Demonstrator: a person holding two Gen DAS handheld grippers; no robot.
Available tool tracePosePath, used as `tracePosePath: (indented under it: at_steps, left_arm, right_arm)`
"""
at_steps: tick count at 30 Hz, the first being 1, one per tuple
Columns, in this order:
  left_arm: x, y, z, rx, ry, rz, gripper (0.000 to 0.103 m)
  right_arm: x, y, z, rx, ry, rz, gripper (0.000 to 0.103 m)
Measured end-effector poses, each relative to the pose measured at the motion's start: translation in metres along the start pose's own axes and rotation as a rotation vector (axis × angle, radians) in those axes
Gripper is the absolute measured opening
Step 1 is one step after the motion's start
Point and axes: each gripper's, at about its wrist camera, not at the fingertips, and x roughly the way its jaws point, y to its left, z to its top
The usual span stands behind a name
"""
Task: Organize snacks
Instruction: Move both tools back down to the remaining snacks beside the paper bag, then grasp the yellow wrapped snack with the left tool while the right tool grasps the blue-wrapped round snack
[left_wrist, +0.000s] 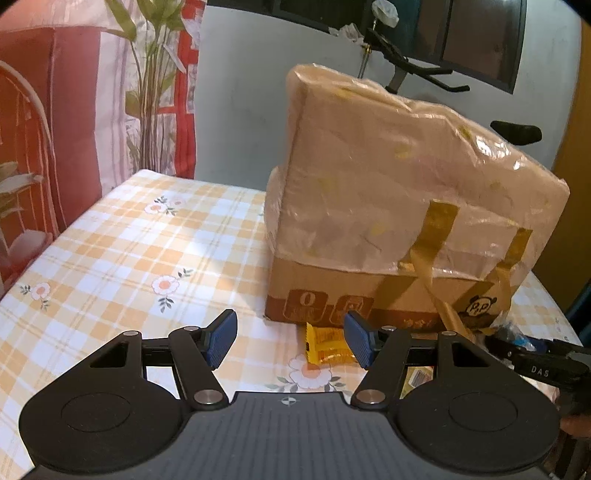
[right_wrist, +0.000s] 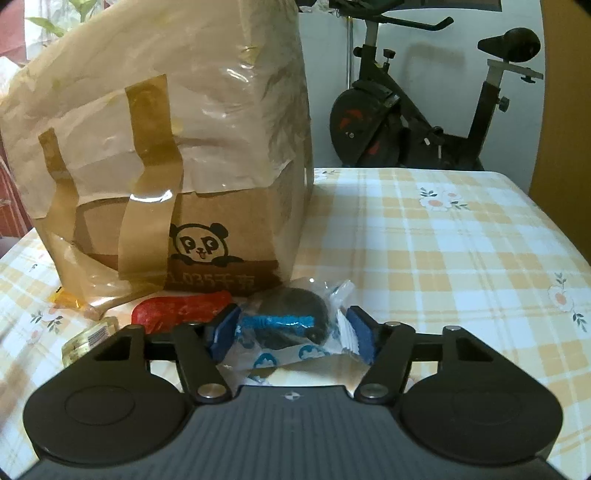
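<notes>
Snack packets, four counted, lie on the checked tablecloth (right_wrist: 443, 240) before one panda-printed carton (right_wrist: 207, 243): right gripper (right_wrist: 291, 332) brackets the blue-white cookie packet (right_wrist: 288, 325), contact unclear; left gripper (left_wrist: 290, 339) open over the yellow packet (left_wrist: 327, 343).

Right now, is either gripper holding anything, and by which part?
Left gripper: nothing, jaws open. Right gripper: jaws flank the clear blue-printed snack packet at its two side edges; a firm grip cannot be confirmed.
</notes>
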Motion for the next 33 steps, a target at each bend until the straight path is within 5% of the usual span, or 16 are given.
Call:
tracePosePath:
  at_steps: [15,33]
  left_arm:
    - [0.055,-0.024,-0.004,0.050,0.128,-0.066,0.066]
    - [0.096,-0.053,-0.018,0.180,0.150,0.016,0.070]
  right_arm:
    - [-0.003,0.002,-0.001,-0.013,-0.022,0.015,0.055]
    - [0.003,0.000,-0.001,0.015,-0.019,0.042,0.056]
